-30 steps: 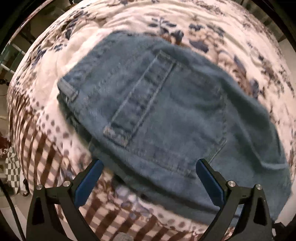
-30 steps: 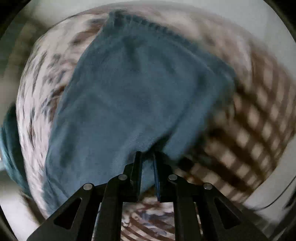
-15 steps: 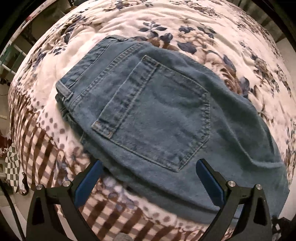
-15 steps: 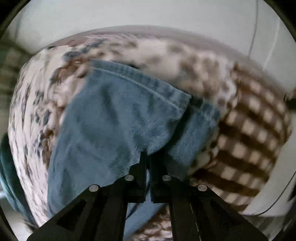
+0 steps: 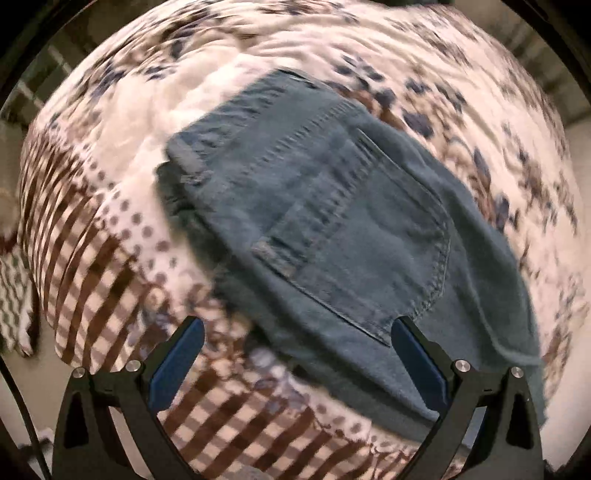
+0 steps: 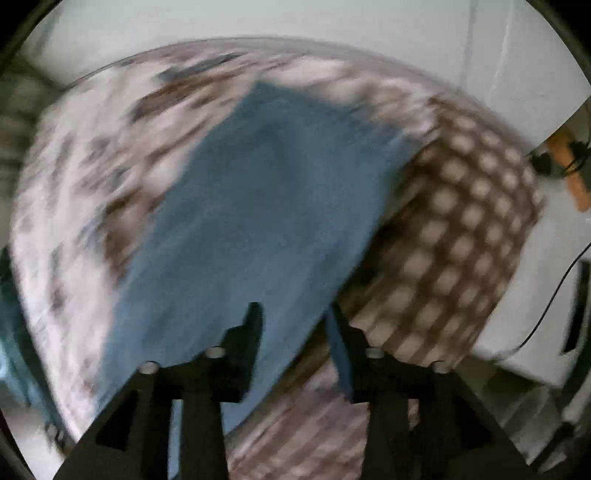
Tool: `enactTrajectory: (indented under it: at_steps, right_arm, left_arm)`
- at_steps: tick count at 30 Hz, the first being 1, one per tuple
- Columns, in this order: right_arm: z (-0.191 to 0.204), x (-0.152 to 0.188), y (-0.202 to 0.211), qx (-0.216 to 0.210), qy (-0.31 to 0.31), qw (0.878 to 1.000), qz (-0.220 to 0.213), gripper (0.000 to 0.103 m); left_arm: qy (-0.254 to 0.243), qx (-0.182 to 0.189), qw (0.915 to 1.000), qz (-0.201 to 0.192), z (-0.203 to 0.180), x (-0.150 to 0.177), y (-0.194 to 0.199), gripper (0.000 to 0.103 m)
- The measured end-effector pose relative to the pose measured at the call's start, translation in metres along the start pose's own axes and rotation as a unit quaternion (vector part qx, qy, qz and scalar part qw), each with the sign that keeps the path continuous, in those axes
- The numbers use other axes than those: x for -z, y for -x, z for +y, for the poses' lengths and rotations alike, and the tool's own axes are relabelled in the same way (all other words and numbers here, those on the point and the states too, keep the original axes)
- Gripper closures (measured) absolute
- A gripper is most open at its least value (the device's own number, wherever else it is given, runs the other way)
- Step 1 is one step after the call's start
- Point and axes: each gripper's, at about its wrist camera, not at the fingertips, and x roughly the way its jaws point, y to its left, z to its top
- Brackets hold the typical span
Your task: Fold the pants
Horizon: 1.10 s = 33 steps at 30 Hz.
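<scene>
Pants (image 5: pixel 332 229) folded on floral bedspread (image 5: pixel 480 92); left jaws wide, empty; right jaws opening, empty.

Bed (image 5: pixel 461 74) fills both views, spread in white cover with dark blue and brown flowers, checked brown-and-white border (image 5: pixel 110 280) along lower left of left wrist view. Pale wall (image 6: pixel 295 18) across top of right wrist view; white furniture (image 6: pixel 535 314) at right edge, thin dark cable (image 6: pixel 546 306) trailing over it. Orange object (image 6: pixel 576 177) at upper right, blurred. Light soft, even.
</scene>
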Motion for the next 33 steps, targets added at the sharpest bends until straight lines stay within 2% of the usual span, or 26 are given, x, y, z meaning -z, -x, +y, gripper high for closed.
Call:
enactTrajectory:
  at_steps: [3,5,7,10,11,12,14,16,17,18,20,21,27,29,33]
  right_arm:
    - [0.057,0.063,-0.024,-0.065,0.075,0.991,0.094,0.056]
    - [0.096,0.118,-0.056,-0.100,0.107,0.974,0.172,0.056]
    - [0.119,0.160,-0.085,-0.112,0.112,0.963,0.219,0.056]
    - [0.129,0.209,-0.112,-0.126,0.093,0.954,0.254,0.056]
    - [0.130,0.216,-0.119,-0.126,0.085,0.955,0.256,0.056]
    - [0.127,0.224,-0.123,-0.127,0.075,0.956,0.254,0.056]
    - [0.131,0.229,-0.141,-0.126,0.058,0.957,0.255,0.056]
    - [0.129,0.232,-0.147,-0.130,0.031,0.959,0.250,0.056]
    - [0.129,0.232,-0.152,-0.131,0.026,0.960,0.246,0.059]
    - [0.127,0.232,-0.151,-0.132,0.020,0.962,0.239,0.071]
    - [0.131,0.230,-0.152,-0.108,0.032,0.967,0.227,0.089]
    - [0.133,0.228,-0.150,-0.109,0.036,0.968,0.222,0.094]
    - [0.141,0.238,-0.117,-0.100,0.097,0.967,0.212,0.100]
    - [0.141,0.241,-0.112,-0.089,0.111,0.966,0.216,0.100]
    - [0.144,0.250,-0.144,-0.070,0.129,0.962,0.231,0.098]
  left_arm:
    - [0.043,0.013,0.9990,0.006,0.028,-0.013,0.007,0.000]
    - [0.065,0.013,0.9978,0.009,0.044,-0.026,0.005,0.000]
    - [0.089,0.011,0.9959,0.013,0.060,-0.042,-0.001,0.001]
    - [0.111,0.028,0.9932,0.019,0.076,-0.067,-0.016,0.001]
    - [0.113,0.031,0.9929,0.021,0.078,-0.074,-0.021,0.004]
    - [0.114,0.035,0.9926,0.020,0.080,-0.080,-0.026,0.013]
    - [0.105,0.034,0.9937,0.020,0.078,-0.090,-0.033,0.037]
    - [0.084,0.015,0.9962,0.015,0.072,-0.099,-0.039,0.066]
    - [0.073,-0.001,0.9973,0.007,0.070,-0.100,-0.039,0.074]
    - [0.066,-0.010,0.9978,0.000,0.068,-0.100,-0.038,0.083]
    - [0.056,-0.018,0.9982,-0.009,0.068,-0.097,-0.034,0.085]
    - [0.050,-0.023,0.9983,-0.016,0.067,-0.093,-0.028,0.085]
    - [0.030,-0.038,0.9981,-0.039,0.083,-0.070,0.011,0.086]
    - [0.034,-0.042,0.9981,-0.029,0.092,-0.070,0.004,0.086]
    - [0.046,-0.037,0.9982,0.008,0.098,-0.077,-0.032,0.081]
